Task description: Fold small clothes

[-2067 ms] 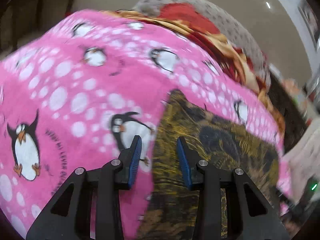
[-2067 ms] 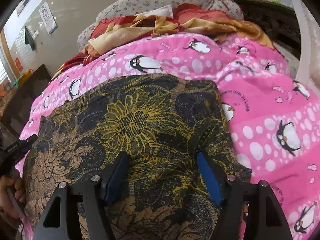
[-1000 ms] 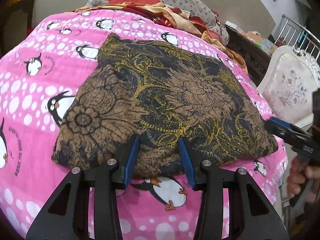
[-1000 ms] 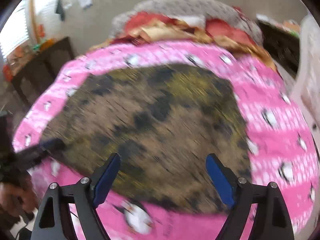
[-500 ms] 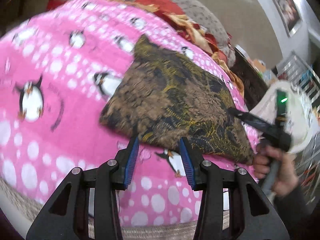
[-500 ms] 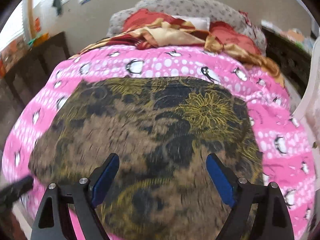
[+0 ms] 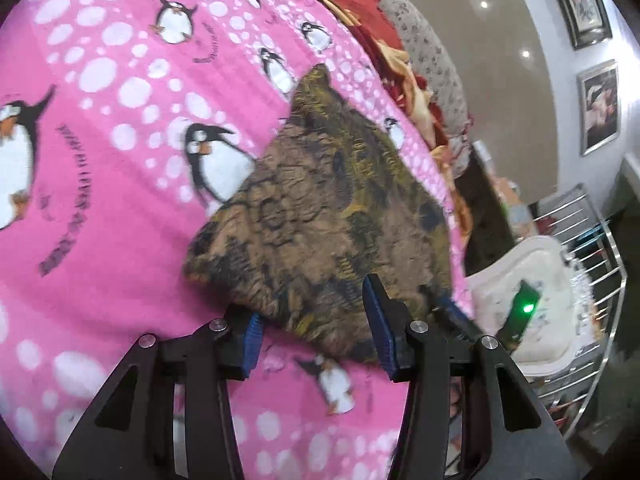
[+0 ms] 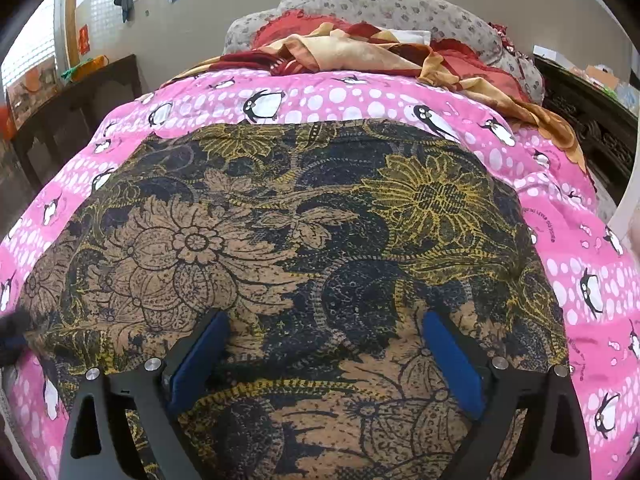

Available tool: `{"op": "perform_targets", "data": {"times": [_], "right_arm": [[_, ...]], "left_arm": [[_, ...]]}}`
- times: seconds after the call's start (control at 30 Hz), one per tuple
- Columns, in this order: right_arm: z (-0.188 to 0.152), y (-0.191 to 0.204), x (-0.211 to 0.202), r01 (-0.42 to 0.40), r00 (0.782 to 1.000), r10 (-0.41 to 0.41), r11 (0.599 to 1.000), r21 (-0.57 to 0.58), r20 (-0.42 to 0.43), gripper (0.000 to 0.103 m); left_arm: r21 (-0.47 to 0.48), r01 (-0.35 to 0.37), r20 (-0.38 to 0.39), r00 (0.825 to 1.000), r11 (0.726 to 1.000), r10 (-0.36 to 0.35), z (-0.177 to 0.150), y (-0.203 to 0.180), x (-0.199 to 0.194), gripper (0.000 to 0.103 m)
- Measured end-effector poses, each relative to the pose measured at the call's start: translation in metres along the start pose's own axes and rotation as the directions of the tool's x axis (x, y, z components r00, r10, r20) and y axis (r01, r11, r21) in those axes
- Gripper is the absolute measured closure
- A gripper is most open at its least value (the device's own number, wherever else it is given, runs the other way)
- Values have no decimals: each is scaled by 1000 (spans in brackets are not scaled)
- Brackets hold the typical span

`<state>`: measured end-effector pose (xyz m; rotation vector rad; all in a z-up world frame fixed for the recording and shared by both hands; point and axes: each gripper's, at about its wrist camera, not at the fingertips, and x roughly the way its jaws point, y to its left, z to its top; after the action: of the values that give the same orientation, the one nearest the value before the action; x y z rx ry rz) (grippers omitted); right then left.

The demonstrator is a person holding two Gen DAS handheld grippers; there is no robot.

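Right wrist view shows the dark floral cloth lying flat on the pink penguin blanket, and the right gripper hangs over its near part with jaws opening wide, the pads not pressing on the fabric. In the left wrist view the left gripper is at the near edge of the cloth; its jaws are opening, with the edge between them, one finger partly under the fabric.

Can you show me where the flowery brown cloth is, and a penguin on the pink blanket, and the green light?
Flowery brown cloth [image 8: 304, 240]: right wrist view, middle of the spread fabric.
Penguin on pink blanket [image 7: 216, 164]: left wrist view, its white belly.
Green light [image 7: 528, 307]: left wrist view, the glowing dot.
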<state>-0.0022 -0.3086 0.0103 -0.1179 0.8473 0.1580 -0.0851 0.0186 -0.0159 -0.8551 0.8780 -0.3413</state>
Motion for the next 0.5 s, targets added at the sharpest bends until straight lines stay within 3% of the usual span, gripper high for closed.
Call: {"op": "perform_targets", "data": {"times": [0.07, 0.13, 0.23, 0.27, 0.37, 0.4, 0.43, 0.5], "right_arm": [[2, -1, 3, -1, 1000, 1, 1000, -1, 3, 6], [2, -2, 3, -5, 1000, 5, 1000, 0, 4, 5], [1, -2, 2, -5, 1000, 5, 1000, 0, 4, 5], [1, -1, 2, -5, 1000, 5, 1000, 0, 4, 5], [0, -1, 1, -5, 1000, 5, 1000, 1, 5, 5], [0, -1, 1, -6, 1000, 6, 1000, 1, 4, 5], [0, -1, 1, -6, 1000, 6, 1000, 1, 4, 5], [0, -1, 1, -4, 1000, 4, 1000, 0, 4, 5]], "left_arm": [[29, 65, -2, 998, 997, -65, 2, -10, 1, 57], [56, 23, 35, 999, 998, -25, 6, -13, 0, 57], [-52, -15, 53, 998, 999, 18, 13, 4, 4, 58], [-48, -18, 60, 998, 999, 21, 11, 1, 4, 58], [90, -8, -43, 999, 996, 12, 2, -23, 19, 58], [108, -15, -25, 1000, 994, 18, 3, -24, 15, 58], [76, -17, 19, 1000, 997, 16, 9, -19, 9, 58], [-17, -20, 20, 1000, 1000, 20, 15, -5, 7, 58]]}}
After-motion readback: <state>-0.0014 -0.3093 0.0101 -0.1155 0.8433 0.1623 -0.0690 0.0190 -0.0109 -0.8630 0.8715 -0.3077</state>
